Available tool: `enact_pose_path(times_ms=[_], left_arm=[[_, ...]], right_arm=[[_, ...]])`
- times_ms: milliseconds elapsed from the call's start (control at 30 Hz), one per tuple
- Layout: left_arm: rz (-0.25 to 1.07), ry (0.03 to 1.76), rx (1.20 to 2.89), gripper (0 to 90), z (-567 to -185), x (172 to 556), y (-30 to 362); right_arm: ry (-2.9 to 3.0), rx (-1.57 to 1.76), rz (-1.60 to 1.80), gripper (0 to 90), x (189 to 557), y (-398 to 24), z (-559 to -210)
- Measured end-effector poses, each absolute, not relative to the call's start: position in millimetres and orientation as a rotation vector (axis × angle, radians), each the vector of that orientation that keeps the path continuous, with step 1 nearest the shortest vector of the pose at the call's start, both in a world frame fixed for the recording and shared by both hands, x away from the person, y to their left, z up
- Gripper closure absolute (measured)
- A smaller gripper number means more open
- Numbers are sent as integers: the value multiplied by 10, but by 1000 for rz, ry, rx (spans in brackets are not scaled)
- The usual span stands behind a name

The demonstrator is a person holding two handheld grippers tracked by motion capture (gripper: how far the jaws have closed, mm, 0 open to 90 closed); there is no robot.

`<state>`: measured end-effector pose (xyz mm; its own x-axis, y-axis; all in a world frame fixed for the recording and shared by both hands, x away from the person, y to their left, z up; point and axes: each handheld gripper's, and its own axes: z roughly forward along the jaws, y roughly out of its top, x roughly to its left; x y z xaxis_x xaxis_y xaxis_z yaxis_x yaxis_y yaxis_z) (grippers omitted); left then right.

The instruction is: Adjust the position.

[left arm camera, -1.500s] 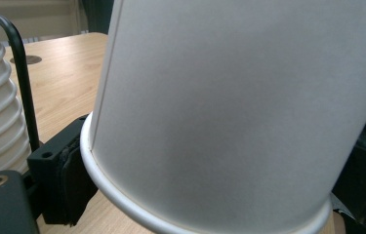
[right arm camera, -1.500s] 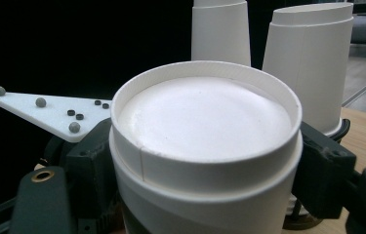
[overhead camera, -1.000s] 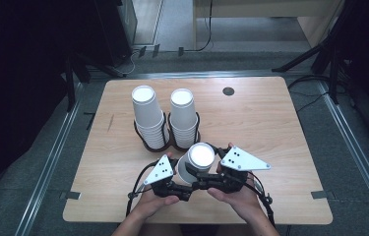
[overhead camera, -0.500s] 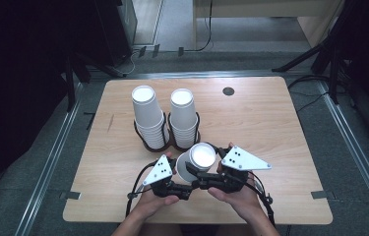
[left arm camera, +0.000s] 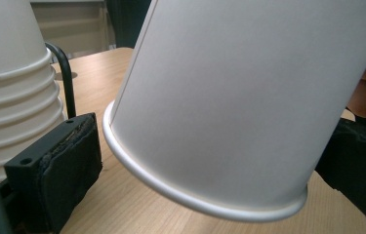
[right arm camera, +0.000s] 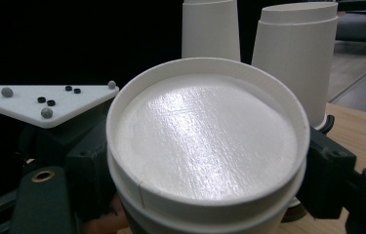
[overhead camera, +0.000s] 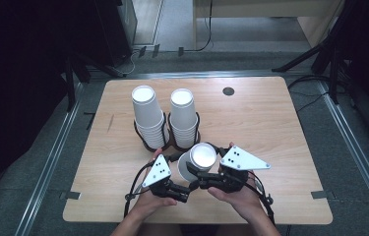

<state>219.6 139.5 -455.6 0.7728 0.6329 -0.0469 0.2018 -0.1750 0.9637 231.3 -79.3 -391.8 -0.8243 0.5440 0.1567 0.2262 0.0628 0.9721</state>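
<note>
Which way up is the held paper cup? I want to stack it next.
Upside down and tilted: the paper cup shows its flat base on top, its rolled rim hanging low above the table.

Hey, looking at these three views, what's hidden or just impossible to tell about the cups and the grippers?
- Left gripper view: the held cup runs off the top edge; its far end is cut off.
- High view: whether the left gripper pads press that cup; the grey plate and cup hide them.
- Right gripper view: the cup's base blocks the right gripper pads and the table.
- High view: how many cups each stack holds; rims too small.
</note>
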Motion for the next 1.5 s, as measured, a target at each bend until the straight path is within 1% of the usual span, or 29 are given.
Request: enact_pose_path(times_ms=[433, 800, 867, 1500], left_arm=[[432, 646, 1732, 0, -4539, 2180, 1376], [392, 647, 1727, 0, -4556, 2194, 1373], [385, 646, 1722, 23, -4555, 2197, 1386], [383, 640, 1736, 43, -4570, 2203, 1393]], right_arm=[[2134, 775, 1838, 233, 2306, -740, -3945], [2136, 756, 1861, 233, 2292, -730, -3935], [2133, 757, 1857, 232, 2293, -732, -3937], [2142, 781, 1854, 222, 2304, -732, -3950]])
